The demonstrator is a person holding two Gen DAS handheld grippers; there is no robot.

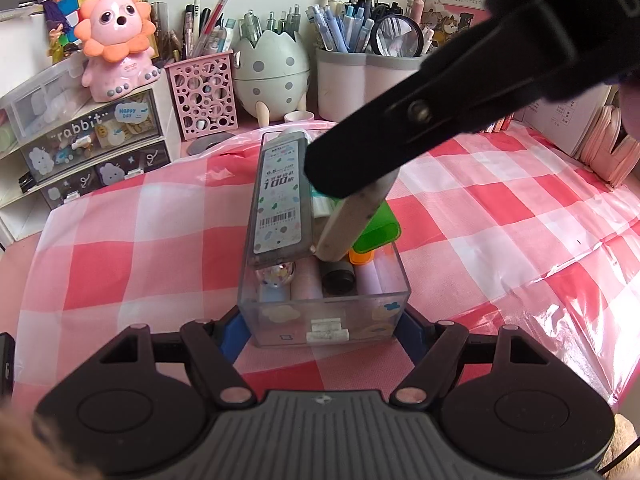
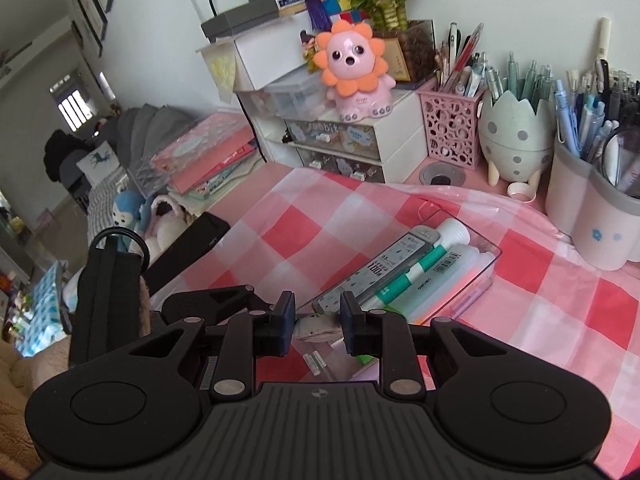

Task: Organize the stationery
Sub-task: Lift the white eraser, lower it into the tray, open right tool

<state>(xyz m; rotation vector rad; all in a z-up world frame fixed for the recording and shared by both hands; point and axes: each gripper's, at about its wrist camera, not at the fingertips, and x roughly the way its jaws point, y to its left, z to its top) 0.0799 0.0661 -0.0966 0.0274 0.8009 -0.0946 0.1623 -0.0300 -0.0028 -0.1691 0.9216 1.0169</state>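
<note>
Right wrist only: framed pictures [image 2: 94, 4].

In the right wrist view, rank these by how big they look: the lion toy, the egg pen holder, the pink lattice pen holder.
1. Lion toy
2. Egg pen holder
3. Pink lattice pen holder

The first two look close, so that order is unsure.

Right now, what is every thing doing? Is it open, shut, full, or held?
left gripper: shut on the clear box.
clear box: lidless, full of stationery.
right gripper: shut on the eraser.
eraser: held, tilted, low end in the box.
lead case: propped slanting across the box.
drawer unit: drawers shut.
egg holder: cracked open, holding pens.
</note>
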